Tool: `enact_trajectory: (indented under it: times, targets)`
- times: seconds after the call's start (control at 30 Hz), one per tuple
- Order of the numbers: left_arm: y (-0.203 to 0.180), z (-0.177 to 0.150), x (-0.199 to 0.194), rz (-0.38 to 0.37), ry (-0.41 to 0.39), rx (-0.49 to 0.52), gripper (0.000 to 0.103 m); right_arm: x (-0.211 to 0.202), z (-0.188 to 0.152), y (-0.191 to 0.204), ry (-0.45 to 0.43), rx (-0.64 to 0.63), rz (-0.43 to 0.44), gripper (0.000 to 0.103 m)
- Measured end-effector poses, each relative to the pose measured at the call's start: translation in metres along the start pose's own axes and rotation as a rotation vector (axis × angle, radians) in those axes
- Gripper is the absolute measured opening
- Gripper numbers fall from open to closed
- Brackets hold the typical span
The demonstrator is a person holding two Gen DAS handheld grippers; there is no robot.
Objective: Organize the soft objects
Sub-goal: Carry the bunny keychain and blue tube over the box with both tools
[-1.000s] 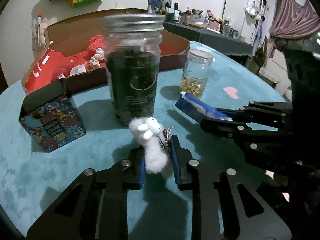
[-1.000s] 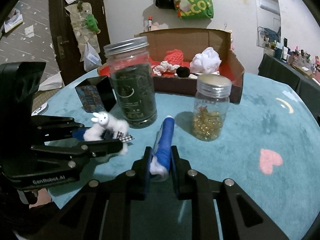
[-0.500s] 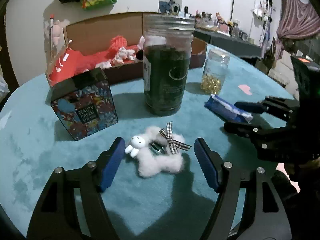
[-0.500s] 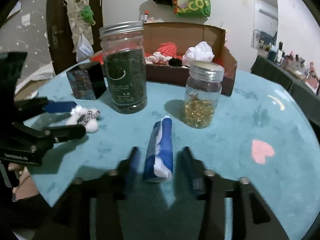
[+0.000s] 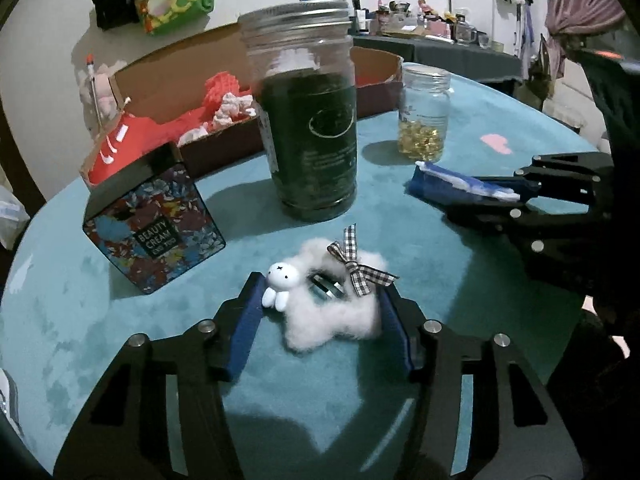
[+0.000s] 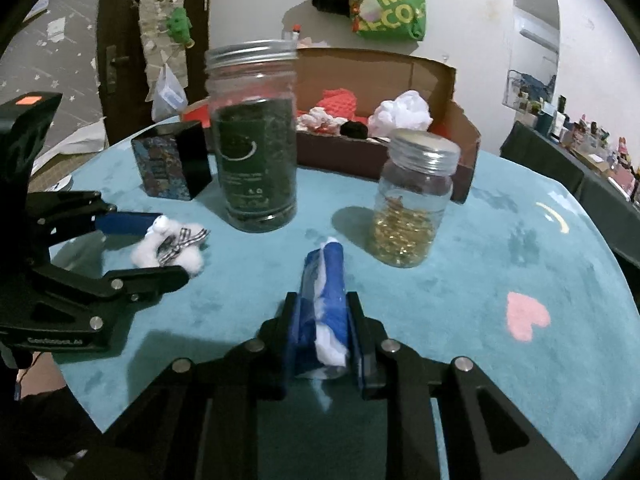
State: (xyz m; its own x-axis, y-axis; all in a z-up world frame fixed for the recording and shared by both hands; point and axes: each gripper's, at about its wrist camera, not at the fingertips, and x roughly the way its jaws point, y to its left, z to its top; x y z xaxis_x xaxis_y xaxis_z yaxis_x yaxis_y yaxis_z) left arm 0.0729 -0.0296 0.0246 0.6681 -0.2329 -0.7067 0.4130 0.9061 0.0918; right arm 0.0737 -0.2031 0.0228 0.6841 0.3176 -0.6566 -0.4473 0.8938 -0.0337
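left tongs (image 5: 320, 304) sit low on the teal table (image 5: 80, 320), jaws spread to either side of the fluffy white bunny clip (image 5: 332, 304); the blue pads flank it closely, the left pad just beside the bunny's head and the right pad at the fluff's edge, but whether they actually press it cannot be told, so grip state is uncertain. the clip lies flat on the table, its checked bow (image 5: 358, 268) on top. in the right wrist view the same clip (image 6: 168, 246) shows between the left tongs' two fingers. right tongs (image 6: 322, 320) are clenched on the blue and white soft packet (image 6: 324, 304), both pads touching its sides, the packet's far end pointing toward the jars. behind the clip stands a tall glass jar of dark contents (image 5: 310, 120) with a metal lid; to its right, a smaller jar of golden capsules (image 5: 423, 116). a patterned tin (image 5: 152, 224) marked "beauty cream" stands left of the tall jar. a cardboard box (image 6: 400, 76) at the table's far side holds red and white soft items. a pink heart mark (image 6: 526, 316) shows on the table right of the right tongs.
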Motion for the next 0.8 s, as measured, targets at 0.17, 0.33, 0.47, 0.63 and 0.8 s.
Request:
enact_trajectory:
  times: [0.17, 0.33, 0.47, 0.63, 0.8]
  targets:
    - [-0.002, -0.001, -0.009, -0.005, -0.022, 0.003, 0.049, -0.007, 0.003, -0.004, -0.02, 0.046, 0.052, 0.023]
    - [0.002, 0.0, -0.013, -0.015, -0.036, -0.016, 0.049, -0.009, 0.003, -0.003, -0.025, 0.05, 0.051, 0.023]
    - [0.011, 0.0, -0.019, -0.026, -0.038, -0.054, 0.049, -0.012, 0.003, -0.008, -0.026, 0.063, 0.05, 0.023]
    - [0.028, -0.005, -0.029, -0.002, -0.036, -0.097, 0.049, -0.018, 0.001, -0.019, -0.021, 0.09, 0.035, 0.023]
    - [0.052, -0.014, -0.037, 0.048, -0.025, -0.146, 0.049, -0.022, -0.003, -0.034, -0.009, 0.123, 0.012, 0.023]
